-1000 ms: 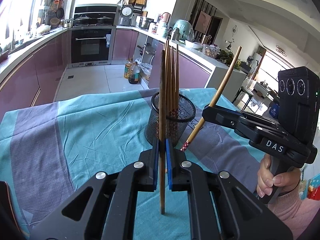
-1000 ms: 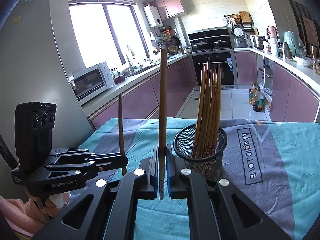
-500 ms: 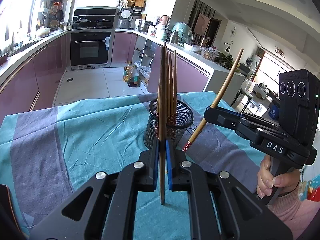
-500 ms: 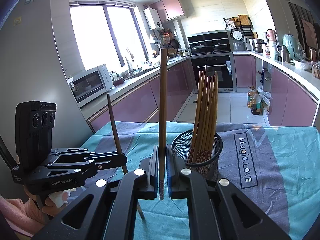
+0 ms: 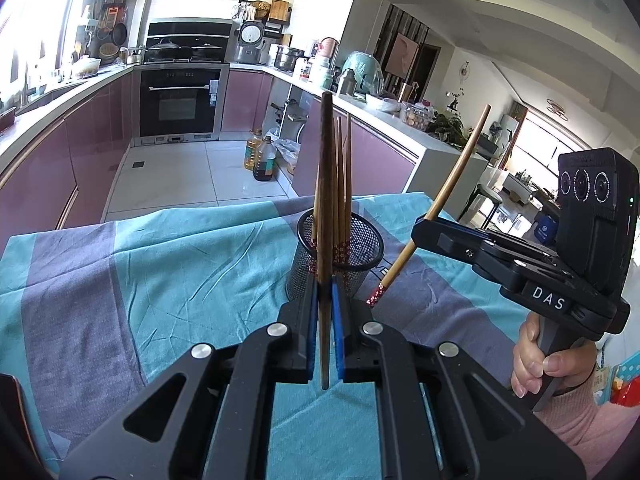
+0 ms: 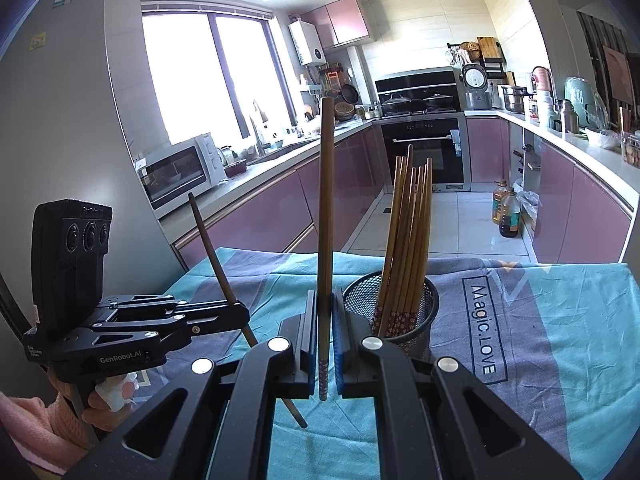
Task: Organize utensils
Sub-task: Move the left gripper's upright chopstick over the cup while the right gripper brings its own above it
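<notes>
A black mesh holder [image 5: 340,252] stands on the table and holds several wooden chopsticks [image 6: 406,232]; it also shows in the right wrist view [image 6: 394,312]. My left gripper [image 5: 325,320] is shut on one chopstick [image 5: 326,184], held upright just in front of the holder. My right gripper [image 6: 324,332] is shut on another chopstick [image 6: 325,208], upright, left of the holder. In the left wrist view the right gripper [image 5: 424,226] holds its chopstick [image 5: 440,200] tilted, patterned end down. In the right wrist view the left gripper [image 6: 238,314] holds its chopstick [image 6: 218,268] tilted.
The table carries a teal and grey cloth [image 5: 160,272] printed with "Magic.LOVE" [image 6: 482,324]. Purple kitchen cabinets [image 5: 68,152], an oven [image 5: 180,104] and oil bottles [image 5: 262,156] on the floor lie beyond the table's far edge.
Both grippers have pulled back and up a little from the holder, so it looks smaller. The left gripper's chopstick has tilted more in the right wrist view. Both grips hold.
</notes>
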A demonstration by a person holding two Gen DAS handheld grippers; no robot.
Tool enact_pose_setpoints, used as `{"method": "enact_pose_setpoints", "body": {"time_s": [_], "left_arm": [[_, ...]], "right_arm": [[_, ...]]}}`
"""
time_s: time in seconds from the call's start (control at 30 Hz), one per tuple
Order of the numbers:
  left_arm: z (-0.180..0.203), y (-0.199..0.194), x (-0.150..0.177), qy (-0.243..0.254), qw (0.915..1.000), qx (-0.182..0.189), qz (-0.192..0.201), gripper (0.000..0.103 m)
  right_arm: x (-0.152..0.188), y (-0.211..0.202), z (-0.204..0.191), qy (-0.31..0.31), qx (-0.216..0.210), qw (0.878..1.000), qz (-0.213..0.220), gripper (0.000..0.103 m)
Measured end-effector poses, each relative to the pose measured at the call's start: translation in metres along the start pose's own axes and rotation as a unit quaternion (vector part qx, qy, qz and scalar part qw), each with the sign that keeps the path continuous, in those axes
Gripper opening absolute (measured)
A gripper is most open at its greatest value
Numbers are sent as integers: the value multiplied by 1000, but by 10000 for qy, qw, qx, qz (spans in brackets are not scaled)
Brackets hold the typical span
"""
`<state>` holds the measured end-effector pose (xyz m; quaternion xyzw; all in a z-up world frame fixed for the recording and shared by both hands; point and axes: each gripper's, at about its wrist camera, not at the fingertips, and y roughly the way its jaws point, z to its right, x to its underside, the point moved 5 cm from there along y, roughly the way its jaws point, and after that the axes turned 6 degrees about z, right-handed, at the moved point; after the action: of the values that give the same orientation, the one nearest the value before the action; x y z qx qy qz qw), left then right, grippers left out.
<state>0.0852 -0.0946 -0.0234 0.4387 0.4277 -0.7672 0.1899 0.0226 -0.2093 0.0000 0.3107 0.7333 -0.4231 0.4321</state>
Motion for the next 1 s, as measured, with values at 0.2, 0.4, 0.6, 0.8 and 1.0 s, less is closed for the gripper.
{"method": "enact_pose_setpoints", "body": {"time_s": [0.2, 0.4, 0.6, 0.8, 1.0], "left_arm": [[1, 0, -1, 33, 10000, -22, 24, 7], [2, -1, -4, 58, 10000, -49, 60, 7], [4, -2, -7, 100, 9999, -67, 95, 7], [4, -4, -13, 134, 9998, -71, 146, 7], [3, -4, -15, 141, 9997, -98, 178, 7]], "right_arm": [[0, 0, 1, 14, -22, 10000, 2, 6], [-3, -1, 1, -1, -14, 10000, 19, 6], [-6, -1, 2, -21, 2, 10000, 41, 6], [-10, -2, 1, -67, 9, 9999, 86, 6], [-14, -3, 2, -105, 19, 9999, 117, 6]]}}
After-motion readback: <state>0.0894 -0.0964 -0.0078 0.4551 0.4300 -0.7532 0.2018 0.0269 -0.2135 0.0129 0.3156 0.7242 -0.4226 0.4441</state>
